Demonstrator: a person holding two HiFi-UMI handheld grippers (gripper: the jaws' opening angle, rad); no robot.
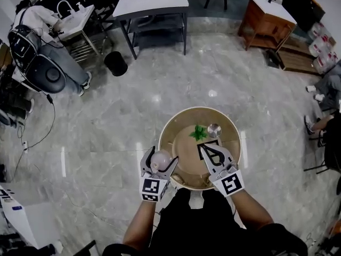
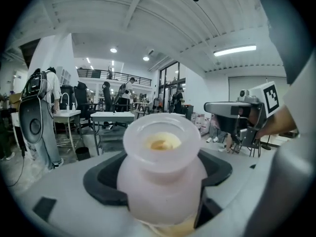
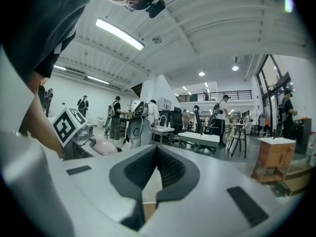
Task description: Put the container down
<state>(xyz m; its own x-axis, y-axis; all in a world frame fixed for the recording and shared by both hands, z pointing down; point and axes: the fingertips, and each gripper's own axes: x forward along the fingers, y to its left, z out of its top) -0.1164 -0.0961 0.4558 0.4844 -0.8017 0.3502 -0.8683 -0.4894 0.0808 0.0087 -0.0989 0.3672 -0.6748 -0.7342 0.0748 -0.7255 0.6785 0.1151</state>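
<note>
A pale pink, translucent container [image 1: 161,159] with a wide round mouth sits between the jaws of my left gripper [image 1: 160,157], which is shut on its body. It is held upright at the near-left rim of a round wooden table [image 1: 176,119]. In the left gripper view the container [image 2: 160,167] fills the middle, with a yellowish residue inside. My right gripper [image 1: 209,152] hovers over the near part of the table with its jaws shut on nothing. In the right gripper view its dark pads [image 3: 170,169] meet at the tips.
On the table lie a green leafy sprig [image 1: 199,133] and a small metal cup [image 1: 214,129]. Across the marble floor stand a white table [image 1: 152,4], a wooden cabinet [image 1: 266,16] and a black bin [image 1: 115,63]. A person [image 1: 40,41] sits at the far left.
</note>
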